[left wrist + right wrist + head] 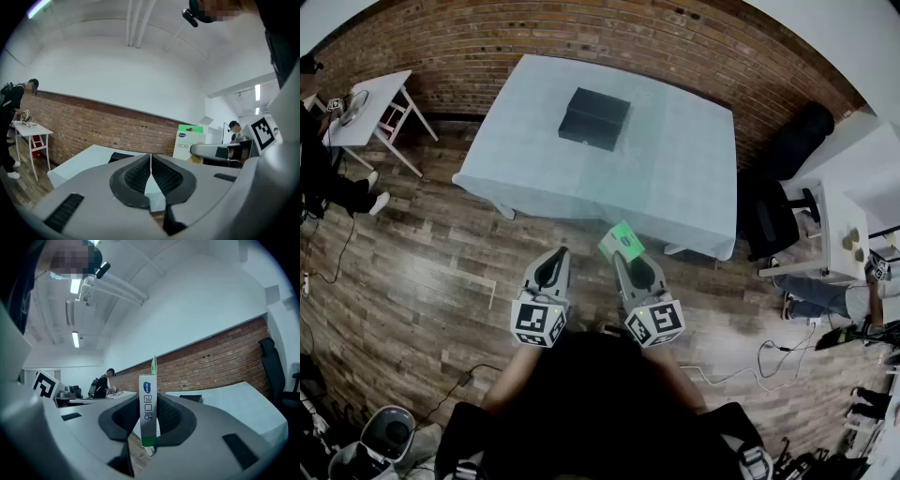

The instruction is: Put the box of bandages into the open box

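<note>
A table (675, 178) stands far ahead, with the black open box (594, 118) on its far-left part. Near the person, above the floor (441, 272), the left gripper (151, 164) has its jaws pressed together on nothing, while the right gripper (630, 264) clamps the bandage box (147, 408) upright between its pads. This looks like the carry step: the next move calls for bringing the bandage box far and slightly left, over the open box, then lowering it in before letting go.

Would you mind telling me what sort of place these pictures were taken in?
Probably a lab or studio workspace: a brick wall, a wood-plank floor, and a cloth-covered table holding a black box.
</note>
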Demonstrator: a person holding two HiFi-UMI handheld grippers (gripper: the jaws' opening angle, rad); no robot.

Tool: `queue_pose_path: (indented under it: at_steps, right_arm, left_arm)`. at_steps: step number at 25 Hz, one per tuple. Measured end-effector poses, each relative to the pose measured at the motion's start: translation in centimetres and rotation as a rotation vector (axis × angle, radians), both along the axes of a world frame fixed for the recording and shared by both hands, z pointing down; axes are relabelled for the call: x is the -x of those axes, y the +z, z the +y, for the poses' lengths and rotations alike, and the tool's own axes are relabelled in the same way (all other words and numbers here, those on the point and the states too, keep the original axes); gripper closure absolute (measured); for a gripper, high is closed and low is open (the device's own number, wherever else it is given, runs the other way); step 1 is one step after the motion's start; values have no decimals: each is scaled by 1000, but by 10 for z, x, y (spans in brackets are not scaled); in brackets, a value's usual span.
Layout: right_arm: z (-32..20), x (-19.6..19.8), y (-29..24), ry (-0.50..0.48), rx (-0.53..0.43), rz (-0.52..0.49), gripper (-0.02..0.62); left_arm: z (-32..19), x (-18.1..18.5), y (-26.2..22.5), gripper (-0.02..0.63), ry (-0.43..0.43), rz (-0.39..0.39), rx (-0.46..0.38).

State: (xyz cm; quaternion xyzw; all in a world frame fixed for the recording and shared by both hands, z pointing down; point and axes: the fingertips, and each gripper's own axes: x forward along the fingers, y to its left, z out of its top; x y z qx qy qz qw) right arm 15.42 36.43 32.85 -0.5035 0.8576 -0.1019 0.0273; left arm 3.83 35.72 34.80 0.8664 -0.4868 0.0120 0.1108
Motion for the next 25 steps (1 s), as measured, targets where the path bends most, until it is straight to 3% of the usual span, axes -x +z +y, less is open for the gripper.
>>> queue_pose_path:
  at_steps: [12, 25]
  right_arm:
    - [-6, -1, 5, -2, 5, -4, 488]
    - [-21, 18, 9, -8, 12, 7, 486]
  left_arm:
    - [-6, -9, 3, 571, 31, -1, -3]
    - [-24, 13, 8, 571, 18, -3, 3]
